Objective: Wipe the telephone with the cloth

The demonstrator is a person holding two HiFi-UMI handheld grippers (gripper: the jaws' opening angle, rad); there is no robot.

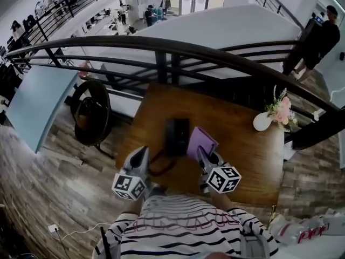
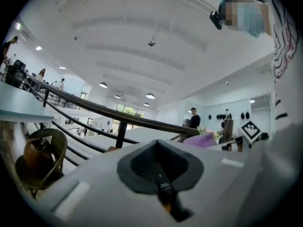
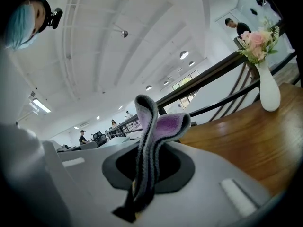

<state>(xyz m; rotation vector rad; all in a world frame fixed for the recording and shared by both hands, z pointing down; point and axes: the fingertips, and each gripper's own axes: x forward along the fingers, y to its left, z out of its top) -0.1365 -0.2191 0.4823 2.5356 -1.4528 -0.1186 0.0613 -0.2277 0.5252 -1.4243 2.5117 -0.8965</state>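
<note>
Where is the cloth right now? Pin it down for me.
In the head view the purple cloth is pinched in the right tongs, just right of the black telephone on the wooden table.

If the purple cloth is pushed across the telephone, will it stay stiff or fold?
Probably floppy: the purple cloth curls over above the right gripper shut on it. Its fuzzy knit likely grips, not slides.
</note>
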